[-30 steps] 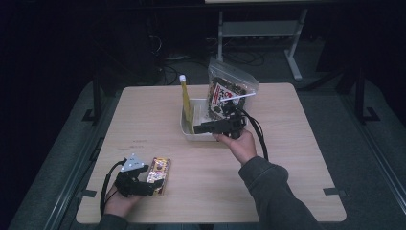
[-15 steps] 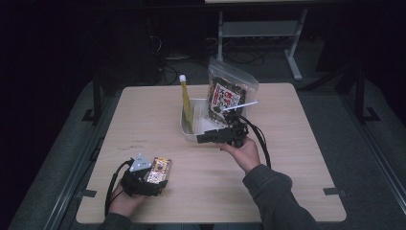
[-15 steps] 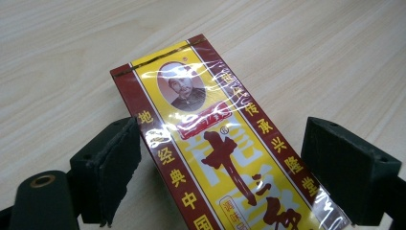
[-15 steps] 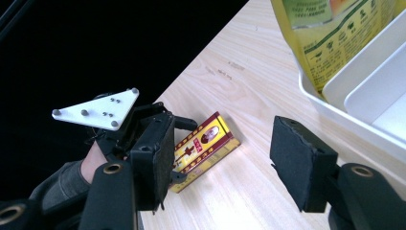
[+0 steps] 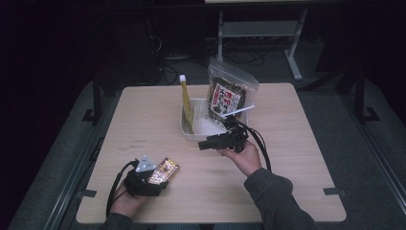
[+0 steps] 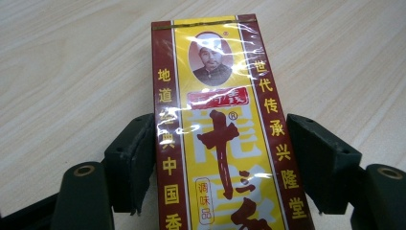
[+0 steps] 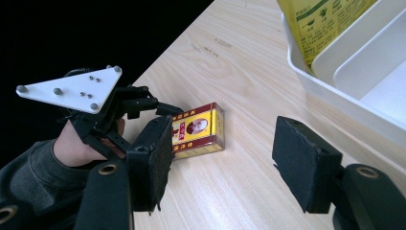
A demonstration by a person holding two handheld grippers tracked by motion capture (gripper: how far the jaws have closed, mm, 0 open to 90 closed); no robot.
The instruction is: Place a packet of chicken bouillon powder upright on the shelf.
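- Position of work item: the flat red-and-yellow film-wrapped cardboard box (image 6: 218, 120) lies face up on the pale wooden counter (image 5: 297, 191), at the near left. It is well apart from the white plastic tray (image 5: 191, 134).
- Left tongs (image 5: 152, 179): the jaws have just been closing, with the box between them. One pad meets a long edge of the box and the other stands at or just beside the opposite edge. Whether both pads press cannot be told.
- Right tongs (image 7: 220, 158): the jaws have just been opening. They stand wide with nothing between them, near the front of the tray.
- Hazard, slip: the wrap is glossy. A lift on a light clamp is likely to let the box slide out.
- Hazard, shove: if one pad lands first, the box may skate sideways or turn on the counter.
- Hazard, pivot: the pads sit toward one end, so the free end may droop when raised.
- Hazard, tray contents: the tall yellow packet (image 5: 186, 108) and the clear zip bag with dark contents (image 5: 230, 96) stand upright. A careless placement could topple either.
- View comparison: the left gripper view shows the pad-to-edge fit and the print. The high view gives the layout from box to tray. The right gripper view shows the box end protruding past the left tongs.
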